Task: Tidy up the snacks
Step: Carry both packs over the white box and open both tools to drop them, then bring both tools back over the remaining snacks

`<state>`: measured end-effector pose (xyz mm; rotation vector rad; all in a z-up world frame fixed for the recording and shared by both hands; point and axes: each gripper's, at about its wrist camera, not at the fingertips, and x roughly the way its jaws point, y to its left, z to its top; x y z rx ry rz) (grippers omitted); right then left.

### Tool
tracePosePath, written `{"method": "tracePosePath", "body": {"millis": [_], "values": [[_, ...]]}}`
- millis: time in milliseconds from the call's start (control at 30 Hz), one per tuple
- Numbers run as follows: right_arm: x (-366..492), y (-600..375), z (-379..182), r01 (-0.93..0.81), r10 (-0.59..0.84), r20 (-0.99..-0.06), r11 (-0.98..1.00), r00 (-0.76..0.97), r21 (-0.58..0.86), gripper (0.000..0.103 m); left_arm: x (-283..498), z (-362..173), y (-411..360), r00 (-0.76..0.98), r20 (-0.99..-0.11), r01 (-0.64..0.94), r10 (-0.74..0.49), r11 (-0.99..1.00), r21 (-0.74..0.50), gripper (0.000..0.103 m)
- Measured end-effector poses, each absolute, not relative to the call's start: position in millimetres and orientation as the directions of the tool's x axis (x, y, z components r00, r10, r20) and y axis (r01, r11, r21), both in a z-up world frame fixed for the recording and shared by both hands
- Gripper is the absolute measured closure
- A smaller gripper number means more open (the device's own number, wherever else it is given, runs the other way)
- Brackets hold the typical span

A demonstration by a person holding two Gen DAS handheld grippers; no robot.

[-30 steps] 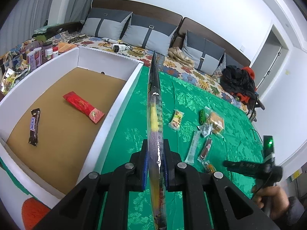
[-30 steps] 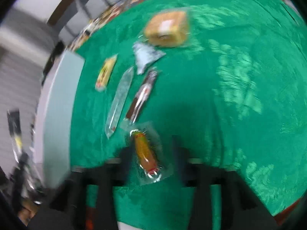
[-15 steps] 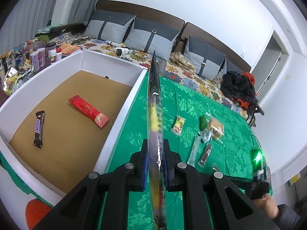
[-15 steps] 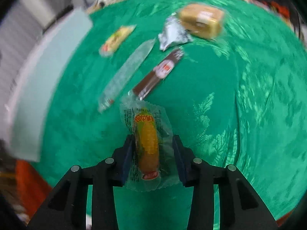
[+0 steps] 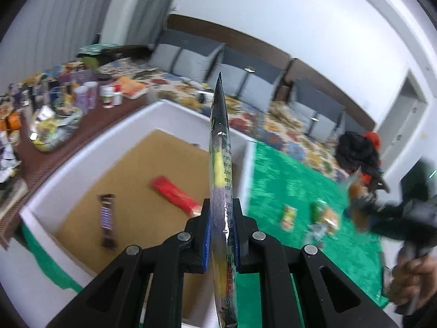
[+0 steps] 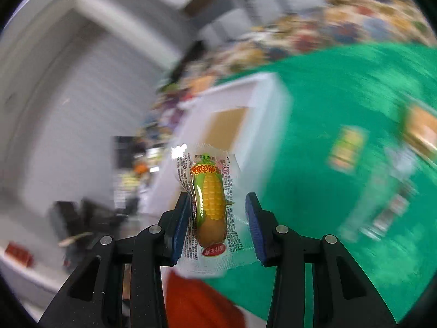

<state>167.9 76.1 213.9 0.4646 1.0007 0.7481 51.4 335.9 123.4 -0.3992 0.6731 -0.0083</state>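
Note:
My left gripper (image 5: 221, 232) is shut on a thin dark packet with a yellow stripe (image 5: 220, 147), seen edge-on above the near right wall of the white box (image 5: 90, 147). On the box's brown floor lie a chocolate bar (image 5: 106, 224) and a red packet (image 5: 174, 195). My right gripper (image 6: 218, 216) holds a clear-wrapped corn candy (image 6: 210, 202) in the air, pads on the wrapper. It shows blurred at the right of the left wrist view (image 5: 363, 213). On the green cloth (image 6: 314, 95) lie a yellow packet (image 6: 347, 150), a bread pack (image 6: 422, 128) and several blurred packets.
A brown side table with bottles and jars (image 5: 90, 95) stands left of the box. Grey pillows (image 5: 196, 60) line the headboard behind a floral sheet. A black and red bag (image 5: 357, 150) sits at the far right. A hand (image 5: 412, 276) grips the right tool.
The right gripper closed on the corn candy, lifted it off the green cloth and swung towards the white box. The left gripper carried its thin packet left and up over the box.

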Motion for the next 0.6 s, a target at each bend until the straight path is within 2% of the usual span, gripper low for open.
{"method": "tracePosePath", "body": {"millis": [167,200,233,267,333,367,400,467,600], "values": [[161.2,201.6,212.6,-0.485,0.782,-0.560,0.614,0.272,0.623,0.054,61.1,98.7,377.9,0.735,-0.676,-0.215,-0.054,0.927,-0.308,0.091],[160.5,208.4,206.8,-0.488,0.787,-0.558,0.608,0.264,0.626,0.045,65.3,91.1,382.7,0.717,-0.696,-0.231,-0.042,0.928,-0.293,0.091],[154.1,215.6,196.1,-0.486,0.781,-0.567,0.614,0.260,0.622,0.035,69.9,82.7,385.9,0.697,-0.717,-0.255,-0.022,0.927,-0.276,0.083],[155.8,223.7,186.0,-0.480,0.770,-0.583,0.627,0.259,0.614,0.032,72.5,75.0,387.7,0.682,-0.732,-0.271,-0.011,0.925,-0.267,0.075],[161.7,234.1,174.8,-0.458,0.731,-0.627,0.670,0.271,0.584,0.030,79.8,60.1,394.1,0.640,-0.768,-0.314,0.011,0.916,-0.248,0.013],[168.1,225.5,160.4,-0.450,0.721,-0.633,0.682,0.283,0.576,0.030,77.3,54.7,396.3,0.637,-0.770,-0.341,0.038,0.910,-0.237,0.008],[167.7,216.8,161.1,-0.439,0.708,-0.635,0.698,0.308,0.565,0.030,74.0,53.8,396.4,0.648,-0.760,-0.348,0.053,0.908,-0.234,0.008],[175.2,198.4,127.1,-0.441,0.683,-0.638,0.724,0.356,0.530,0.030,69.8,54.5,391.3,0.666,-0.744,-0.337,0.057,0.912,-0.232,0.008],[179.7,134.7,100.2,-0.404,0.553,-0.662,0.830,0.506,0.384,0.030,65.1,61.3,372.1,0.695,-0.719,-0.313,0.028,0.912,-0.267,0.008]]}}
